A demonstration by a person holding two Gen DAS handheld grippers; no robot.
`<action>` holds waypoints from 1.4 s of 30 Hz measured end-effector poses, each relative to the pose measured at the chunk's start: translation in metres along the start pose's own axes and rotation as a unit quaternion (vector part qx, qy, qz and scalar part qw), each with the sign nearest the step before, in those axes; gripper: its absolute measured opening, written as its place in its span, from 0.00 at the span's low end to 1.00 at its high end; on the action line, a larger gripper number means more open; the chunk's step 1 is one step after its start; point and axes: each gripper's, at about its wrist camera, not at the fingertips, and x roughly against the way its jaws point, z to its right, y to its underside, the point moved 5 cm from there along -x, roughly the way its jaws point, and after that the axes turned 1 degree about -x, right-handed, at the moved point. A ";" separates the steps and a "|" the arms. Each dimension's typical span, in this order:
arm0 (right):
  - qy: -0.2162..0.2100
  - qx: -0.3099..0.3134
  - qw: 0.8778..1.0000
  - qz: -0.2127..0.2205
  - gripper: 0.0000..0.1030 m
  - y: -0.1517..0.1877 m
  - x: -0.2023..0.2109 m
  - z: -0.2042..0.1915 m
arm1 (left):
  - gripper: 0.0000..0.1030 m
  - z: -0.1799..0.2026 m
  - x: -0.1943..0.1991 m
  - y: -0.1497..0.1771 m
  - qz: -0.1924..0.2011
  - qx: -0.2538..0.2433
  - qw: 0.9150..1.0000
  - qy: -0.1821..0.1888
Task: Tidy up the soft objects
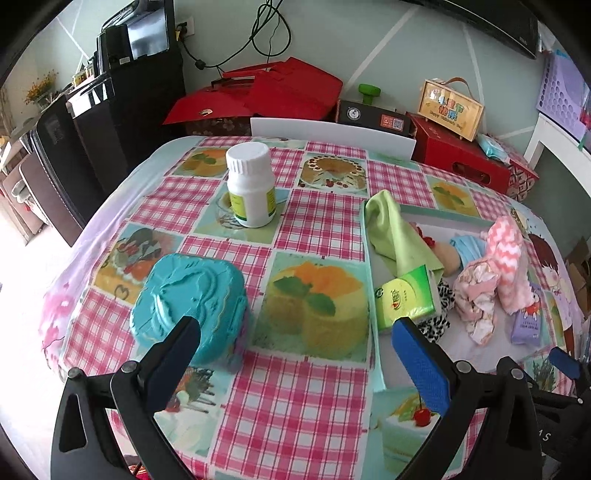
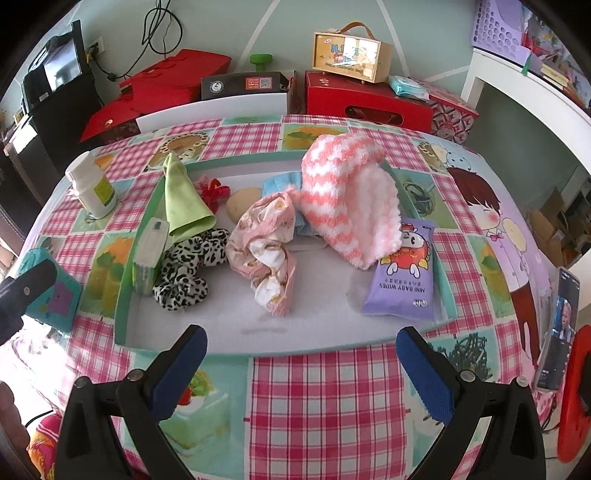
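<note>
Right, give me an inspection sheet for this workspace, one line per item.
Surface: checked tablecloth with cake prints covers the table.
Job's things: teal tray holds striped fleece, pink cloth, leopard cloth, green cloth, tissue pack, baby wipes.
Clutter: white bottle and teal tin stand outside the tray.
Grippers: left gripper and right gripper, jaws open, empty.
Cables: black cable on wall.
Surroundings: red boxes, phone at right.
</note>
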 end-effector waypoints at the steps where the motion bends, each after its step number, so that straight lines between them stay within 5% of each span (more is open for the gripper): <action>1: 0.000 0.001 1.000 0.000 1.00 0.002 0.001 0.000 | 1.00 -0.001 0.002 0.002 0.000 -0.001 1.000 -0.003; 27: 0.012 0.004 1.000 -0.014 1.00 0.028 0.013 0.000 | 1.00 -0.015 0.006 0.042 -0.040 -0.017 0.999 -0.033; 42: 0.006 0.018 1.000 0.006 1.00 0.033 0.015 -0.008 | 1.00 -0.015 0.007 0.050 -0.033 -0.015 0.999 -0.013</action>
